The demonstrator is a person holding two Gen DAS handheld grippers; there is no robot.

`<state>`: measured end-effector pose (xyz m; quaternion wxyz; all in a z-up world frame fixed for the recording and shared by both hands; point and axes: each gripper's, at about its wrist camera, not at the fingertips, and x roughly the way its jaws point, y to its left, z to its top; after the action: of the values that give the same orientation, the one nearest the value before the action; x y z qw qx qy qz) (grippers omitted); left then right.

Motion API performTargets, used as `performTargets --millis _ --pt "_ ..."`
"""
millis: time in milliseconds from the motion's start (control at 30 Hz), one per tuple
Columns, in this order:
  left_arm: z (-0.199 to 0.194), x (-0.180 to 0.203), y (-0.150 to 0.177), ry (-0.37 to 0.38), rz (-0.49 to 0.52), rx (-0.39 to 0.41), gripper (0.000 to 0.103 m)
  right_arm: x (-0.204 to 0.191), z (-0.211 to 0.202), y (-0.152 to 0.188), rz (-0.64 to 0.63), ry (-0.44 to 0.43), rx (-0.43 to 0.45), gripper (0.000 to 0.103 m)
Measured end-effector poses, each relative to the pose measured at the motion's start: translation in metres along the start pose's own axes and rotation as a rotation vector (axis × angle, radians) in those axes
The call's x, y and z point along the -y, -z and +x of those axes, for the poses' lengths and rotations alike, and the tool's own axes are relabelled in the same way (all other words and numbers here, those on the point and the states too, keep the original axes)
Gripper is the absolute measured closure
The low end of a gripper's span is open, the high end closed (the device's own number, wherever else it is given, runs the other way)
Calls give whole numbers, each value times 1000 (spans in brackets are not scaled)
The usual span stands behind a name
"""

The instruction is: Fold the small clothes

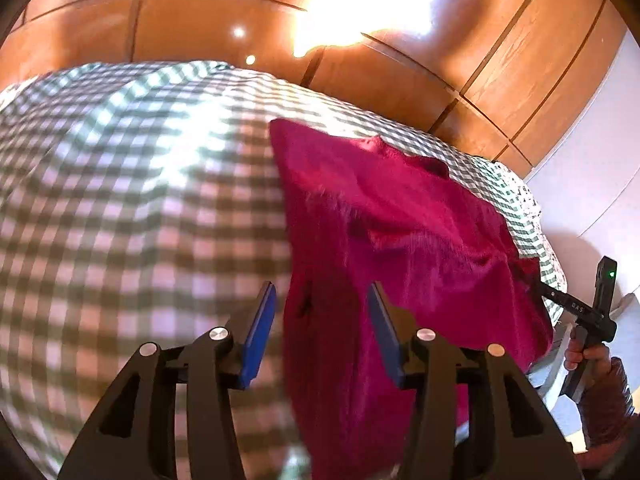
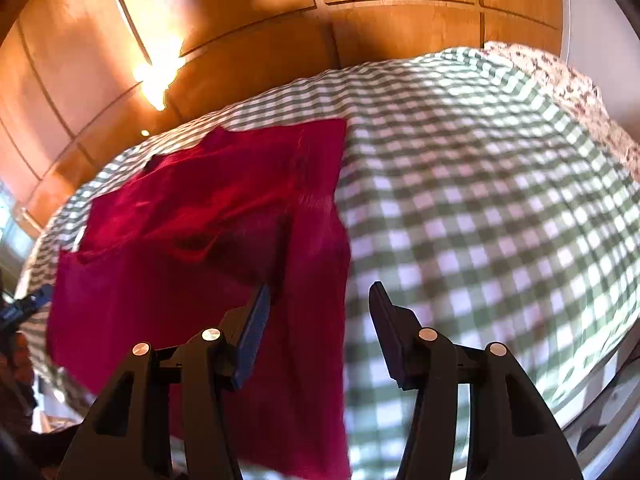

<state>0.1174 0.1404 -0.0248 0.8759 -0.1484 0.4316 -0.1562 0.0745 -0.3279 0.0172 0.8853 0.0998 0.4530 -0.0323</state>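
A crimson knit garment (image 1: 400,248) lies spread on a green-and-white checked bedcover (image 1: 132,200). My left gripper (image 1: 322,292) is open, its blue pads either side of the garment's near left edge, close above it. In the right wrist view the same garment (image 2: 208,240) fills the left half, and my right gripper (image 2: 320,292) is open over its right edge, left finger above the cloth, right finger above the bedcover (image 2: 480,220). The right gripper also shows at the garment's far right corner in the left wrist view (image 1: 538,286). Neither gripper holds anything.
Glossy wooden wardrobe doors (image 1: 240,20) stand behind the bed. A white wall (image 1: 592,168) is at the right. A floral-patterned fabric (image 2: 560,76) lies at the bed's far right edge. The person's hand (image 1: 588,356) holds the right gripper.
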Motion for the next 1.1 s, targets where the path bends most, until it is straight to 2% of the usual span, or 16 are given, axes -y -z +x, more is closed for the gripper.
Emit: performTargets --millis 100,133,167,200,233,267,467,633,767,1100 --pt "12 3 -10 -2 -1 -4 58 -7 13 -10 -21 9 2 52" --pt "15 4 -12 -2 -1 -8 66 -10 17 -11 -34 20 0 56" --pt "16 6 -12 7 6 -11 75 -13 20 -12 -47 19 -7 72" --pt "16 7 -11 5 17 -14 86 -16 20 -11 -52 20 -12 78" --pt "14 8 -10 -4 28 -1 93 -18 20 -10 -59 26 -8 83" --pt "11 9 -9 0 37 10 96 -18 17 -8 -67 26 -6 95" --pt "-20 11 0 71 30 82 96 -23 -20 -1 -74 2 45 95" --pt "-37 14 -13 88 39 136 97 -30 -47 -21 -74 -37 111 95" --pt "-32 13 -40 67 43 160 97 -34 -38 -49 -64 -40 129 95" --pt "20 9 -124 -39 -6 174 97 0 23 -136 35 -42 163 96"
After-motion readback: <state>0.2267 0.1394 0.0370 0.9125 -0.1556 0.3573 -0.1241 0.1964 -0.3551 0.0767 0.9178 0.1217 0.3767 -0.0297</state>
